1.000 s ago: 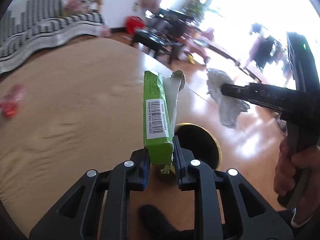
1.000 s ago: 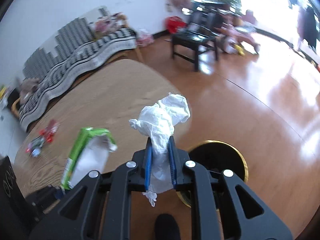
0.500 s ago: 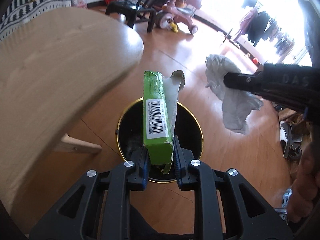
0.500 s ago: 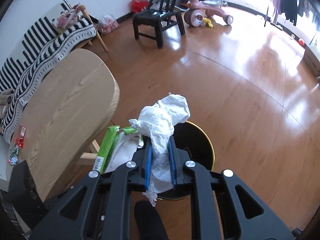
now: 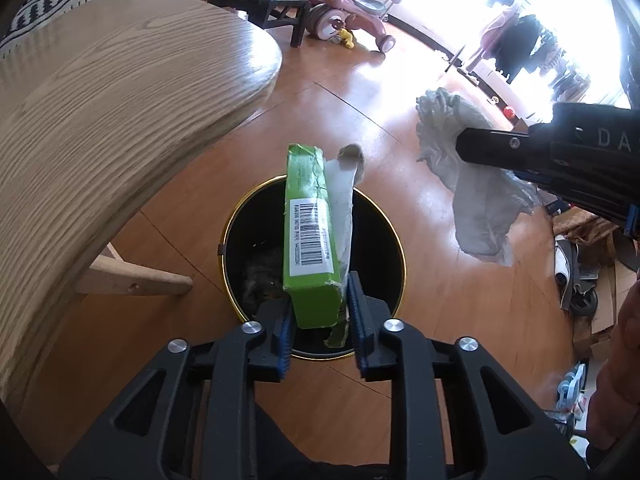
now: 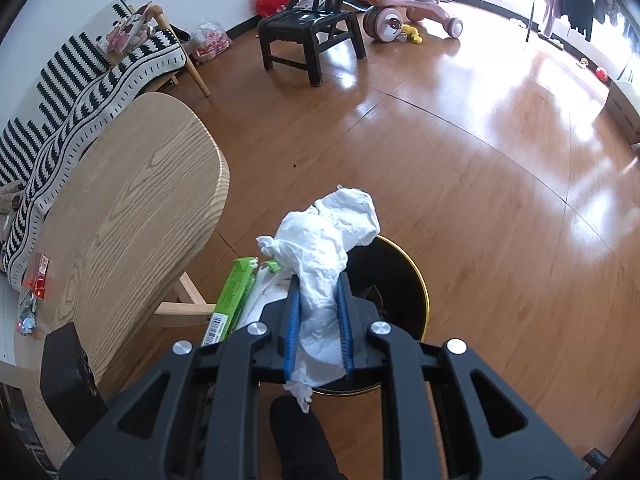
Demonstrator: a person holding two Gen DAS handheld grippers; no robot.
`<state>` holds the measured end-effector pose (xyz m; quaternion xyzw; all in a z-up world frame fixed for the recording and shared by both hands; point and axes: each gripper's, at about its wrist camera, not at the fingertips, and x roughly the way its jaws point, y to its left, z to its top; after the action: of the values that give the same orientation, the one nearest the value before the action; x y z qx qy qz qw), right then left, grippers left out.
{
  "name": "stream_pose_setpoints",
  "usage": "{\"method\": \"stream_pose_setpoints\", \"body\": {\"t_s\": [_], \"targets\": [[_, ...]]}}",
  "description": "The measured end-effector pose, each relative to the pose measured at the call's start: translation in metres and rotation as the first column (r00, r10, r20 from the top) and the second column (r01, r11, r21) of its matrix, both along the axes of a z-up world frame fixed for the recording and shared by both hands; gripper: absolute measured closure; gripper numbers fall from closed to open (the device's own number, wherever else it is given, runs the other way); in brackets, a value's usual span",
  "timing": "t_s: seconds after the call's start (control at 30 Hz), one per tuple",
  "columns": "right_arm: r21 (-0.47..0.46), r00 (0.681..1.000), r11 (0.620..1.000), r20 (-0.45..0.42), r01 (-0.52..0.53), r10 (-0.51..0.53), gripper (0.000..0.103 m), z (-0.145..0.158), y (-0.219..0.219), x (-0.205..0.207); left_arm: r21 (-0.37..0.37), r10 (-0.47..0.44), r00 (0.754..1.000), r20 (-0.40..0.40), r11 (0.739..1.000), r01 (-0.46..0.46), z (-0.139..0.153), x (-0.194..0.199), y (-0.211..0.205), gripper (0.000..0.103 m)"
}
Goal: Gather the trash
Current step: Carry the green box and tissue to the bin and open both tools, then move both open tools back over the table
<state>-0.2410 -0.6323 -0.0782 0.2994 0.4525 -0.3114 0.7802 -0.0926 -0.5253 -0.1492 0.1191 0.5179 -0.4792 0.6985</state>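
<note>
My left gripper (image 5: 318,300) points down over a black trash bin with a gold rim (image 5: 240,216). A green carton with a barcode and a torn white flap (image 5: 308,232) stands upright between its blue pads. The jaws are opening, and the carton is still in place. My right gripper (image 6: 318,280) holds a crumpled white tissue (image 6: 328,236) over the same bin (image 6: 420,280); its jaws are opening too, with the tissue still pinched. In the left wrist view the right gripper (image 5: 500,148) and tissue (image 5: 472,200) hang to the right of the bin. Dark scraps lie in the bin.
A light wooden table (image 5: 100,100) overhangs the bin's left side, its leg brace (image 5: 132,280) close to the rim. Red wrappers (image 6: 36,284) lie on the table's far end. A black stool (image 6: 308,28) and a pink ride-on toy (image 6: 400,0) stand farther off on the wood floor.
Both grippers swung off the tabletop and down, so the bin now lies right below them. The left pads stand slightly wider around the carton.
</note>
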Motion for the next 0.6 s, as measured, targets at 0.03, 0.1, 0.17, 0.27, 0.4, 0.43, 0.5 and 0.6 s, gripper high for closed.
{"method": "stream_pose_setpoints", "body": {"t_s": [0.03, 0.1, 0.17, 0.27, 0.4, 0.43, 0.5, 0.6], "targets": [[0.001, 1.0, 1.0, -0.003, 0.007, -0.007, 0.073, -0.001, -0.002, -0.001, -0.003, -0.004, 1.0, 0.007, 1.0, 0.004, 0.001, -0.001, 0.0, 0.074], [0.0, 1.0, 1.0, 0.007, 0.018, -0.018, 0.042, 0.001, -0.004, -0.001, -0.01, -0.012, 1.0, 0.012, 1.0, 0.012, 0.001, -0.004, -0.007, 0.057], [-0.03, 1.0, 0.999, 0.018, 0.021, -0.02, 0.031, 0.007, -0.002, -0.002, -0.022, -0.012, 1.0, 0.013, 1.0, 0.012, 0.003, -0.004, -0.007, 0.045], [-0.04, 0.999, 0.999, 0.029, 0.022, -0.021, 0.031, 0.011, 0.0, -0.002, -0.026, -0.014, 1.0, 0.019, 1.0, 0.015, 0.005, -0.005, -0.005, 0.042], [-0.044, 0.999, 0.999, 0.038, 0.031, -0.029, 0.031, 0.015, 0.002, 0.001, -0.042, -0.008, 1.0, 0.031, 0.999, 0.009, 0.012, -0.004, 0.002, 0.04], [-0.044, 0.999, 0.999, 0.041, 0.029, -0.027, 0.031, 0.016, 0.004, 0.002, -0.046, -0.005, 0.999, 0.032, 0.999, 0.006, 0.014, -0.003, 0.004, 0.039], [-0.05, 0.999, 0.999, 0.041, 0.018, -0.016, 0.031, 0.018, 0.007, 0.004, -0.055, 0.002, 0.999, 0.038, 0.998, 0.0, 0.019, -0.001, 0.01, 0.038], [-0.056, 0.999, 0.998, 0.048, 0.003, 0.0, 0.031, 0.021, 0.013, 0.01, -0.066, 0.008, 0.999, 0.05, 0.998, -0.005, 0.029, 0.0, 0.02, 0.035]]}}
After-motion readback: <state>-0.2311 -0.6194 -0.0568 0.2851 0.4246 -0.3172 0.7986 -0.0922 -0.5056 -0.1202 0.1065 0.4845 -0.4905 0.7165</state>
